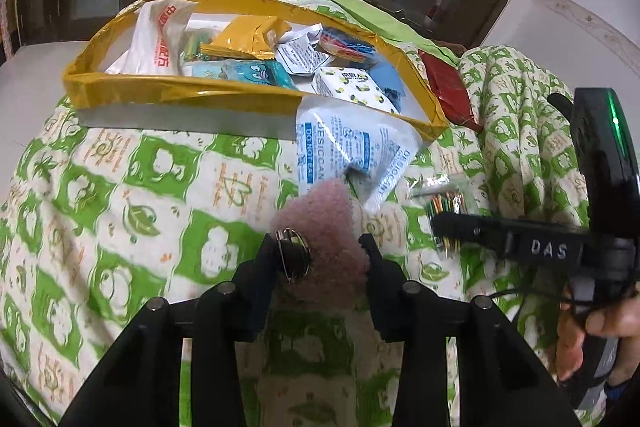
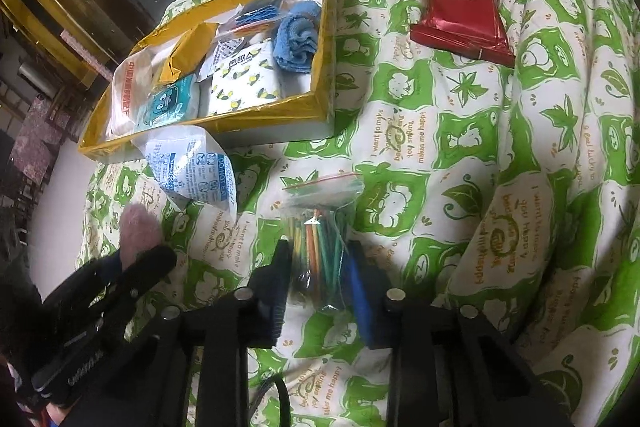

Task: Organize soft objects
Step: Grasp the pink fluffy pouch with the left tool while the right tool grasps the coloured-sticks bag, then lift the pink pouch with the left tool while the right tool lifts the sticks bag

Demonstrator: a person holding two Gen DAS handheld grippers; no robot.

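A pink fuzzy pouch point(image 1: 324, 223) with a metal clasp lies on the green-and-white quilt point(image 1: 120, 187). My left gripper point(image 1: 317, 245) is shut on it, one finger against the clasp and the other against the fuzzy edge. In the right wrist view the pouch point(image 2: 136, 227) sticks out past the left gripper's fingers point(image 2: 156, 259). My right gripper point(image 2: 320, 255) is shut on a clear zip bag of coloured sticks point(image 2: 320, 227), which rests on the quilt. The same bag point(image 1: 444, 203) shows under the right gripper's fingers point(image 1: 452, 223) in the left wrist view.
A yellow-taped box point(image 1: 120, 83) ahead holds several packets and a blue cloth point(image 2: 298, 35). A white desiccant packet point(image 1: 340, 143) leans over its near corner. A red foil packet point(image 2: 460, 11) lies to the right. The quilt bunches into a tall fold point(image 2: 580, 147) on the right.
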